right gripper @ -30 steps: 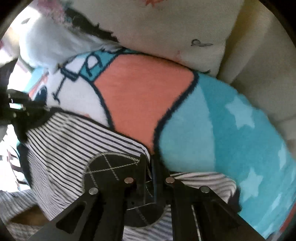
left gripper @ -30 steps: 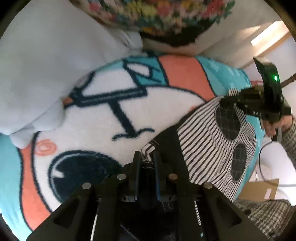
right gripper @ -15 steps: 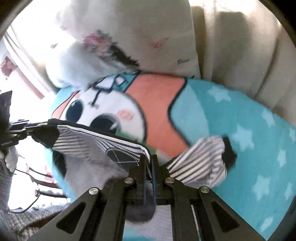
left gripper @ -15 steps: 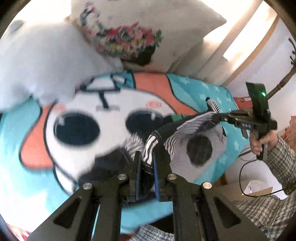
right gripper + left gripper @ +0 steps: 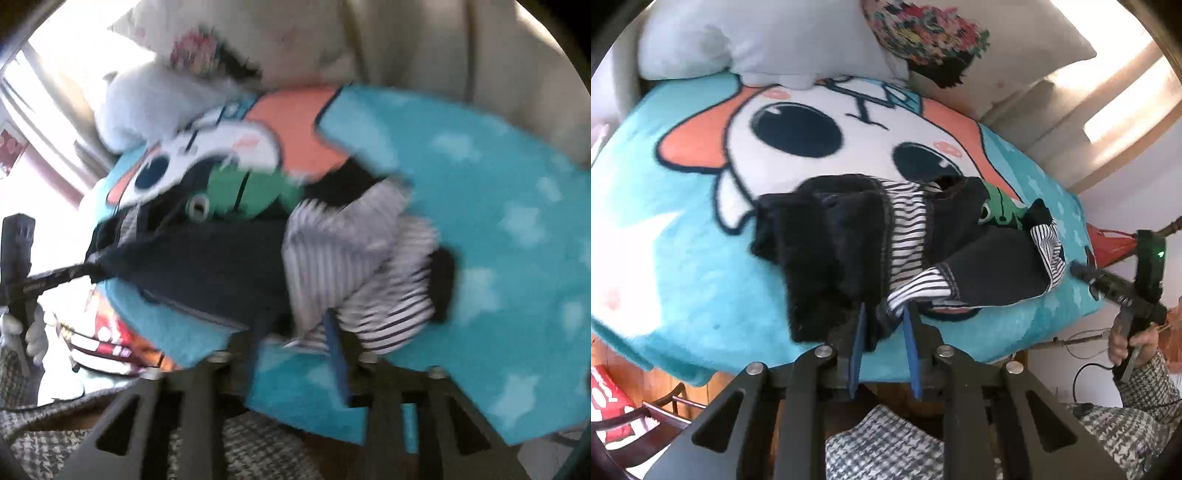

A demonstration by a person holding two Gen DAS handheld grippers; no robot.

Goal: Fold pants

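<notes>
- Fleece covers the surface ahead of my left gripper (image 5: 882, 325): a teal cartoon blanket (image 5: 665, 236) with white pillows (image 5: 768, 40) behind. The pants (image 5: 871, 236), black plush with striped lining, lie bunched on it; my fingers stand spread around their near edge.
- Blur softens the right wrist view: my right gripper (image 5: 295, 332) is spread too, at the striped hem of the pants (image 5: 343, 254), on the blanket (image 5: 498, 221).

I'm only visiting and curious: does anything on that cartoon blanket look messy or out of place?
Yes. The black-and-white striped pants lie in a rumpled heap on the turquoise cartoon-face blanket, not flat: dark lining is turned out, a green patch peeks through, and one striped cuff sticks out sideways. Both claws look open, letting go.
</notes>
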